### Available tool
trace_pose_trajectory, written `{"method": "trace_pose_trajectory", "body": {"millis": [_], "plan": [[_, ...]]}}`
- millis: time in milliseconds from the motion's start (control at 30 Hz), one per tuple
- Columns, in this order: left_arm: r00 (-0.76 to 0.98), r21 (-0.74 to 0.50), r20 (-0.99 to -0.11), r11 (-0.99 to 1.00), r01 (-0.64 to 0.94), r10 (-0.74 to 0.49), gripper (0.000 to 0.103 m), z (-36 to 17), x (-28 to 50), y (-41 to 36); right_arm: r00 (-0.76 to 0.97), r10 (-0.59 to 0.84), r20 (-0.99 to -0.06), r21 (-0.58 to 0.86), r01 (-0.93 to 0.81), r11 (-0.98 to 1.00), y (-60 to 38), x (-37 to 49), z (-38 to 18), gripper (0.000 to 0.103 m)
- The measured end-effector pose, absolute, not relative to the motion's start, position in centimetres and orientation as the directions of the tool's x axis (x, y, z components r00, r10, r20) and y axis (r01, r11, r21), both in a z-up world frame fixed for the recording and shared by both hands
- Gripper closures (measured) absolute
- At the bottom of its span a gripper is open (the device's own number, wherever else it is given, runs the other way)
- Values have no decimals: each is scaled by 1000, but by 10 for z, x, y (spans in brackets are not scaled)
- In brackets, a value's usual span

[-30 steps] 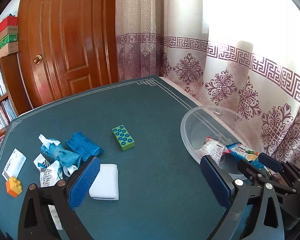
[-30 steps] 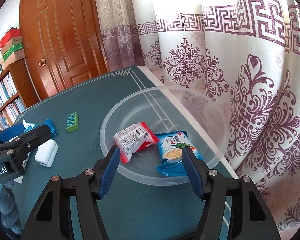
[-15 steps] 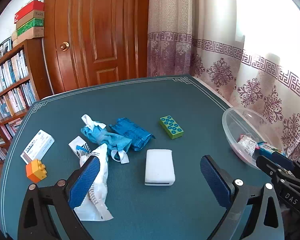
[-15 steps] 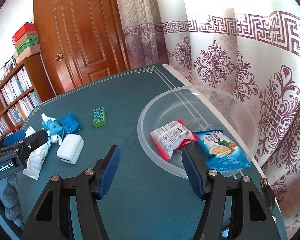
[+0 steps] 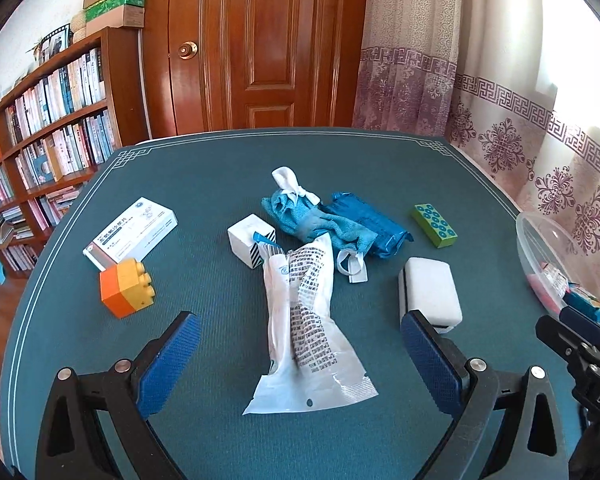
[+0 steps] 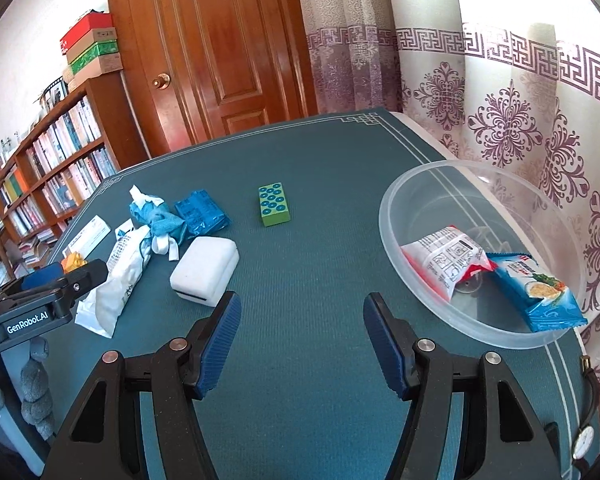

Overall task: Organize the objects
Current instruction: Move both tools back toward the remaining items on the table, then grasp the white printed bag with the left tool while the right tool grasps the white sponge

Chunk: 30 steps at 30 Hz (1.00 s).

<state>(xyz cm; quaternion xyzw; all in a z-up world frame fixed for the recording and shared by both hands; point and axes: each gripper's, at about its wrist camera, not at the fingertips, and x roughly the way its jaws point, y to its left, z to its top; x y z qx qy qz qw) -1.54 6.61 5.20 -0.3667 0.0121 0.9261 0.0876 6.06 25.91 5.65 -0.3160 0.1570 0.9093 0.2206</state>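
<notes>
white printed plastic pouch (image 5: 306, 320) lies on the teal table (image 5: 220, 184) dead ahead between left gripper (image 5: 300, 364) jaws, long axis running away from them, both grippers' jaws released and empty, right gripper (image 6: 302, 346) farther off.

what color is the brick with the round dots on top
Green, with teal-blue dots: the brick shows best in the right wrist view.

white packet (image 5: 306, 320) flat mid-table | two snack packs (image 6: 496, 276) in clear bowl (image 6: 428, 184)
</notes>
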Motion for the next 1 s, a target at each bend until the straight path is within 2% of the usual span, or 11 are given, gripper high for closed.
{"method": "trace_pose_trajectory", "body": {"millis": [333,667,1000], "plan": [[-677,-55,-723,-989,-139,135,2,36,-42,54,-701,239,-672,152,-446,-882,242,37,51,38],[-692,-122,-708,-989,-81,144,2,44,-42,20,-690,165,-705,189,-407,-893,244,6,43,38],[-702,-118,-696,-988,-97,152,2,48,-40,22,-664,103,-741,209,-373,-904,245,-55,34,38]]}}
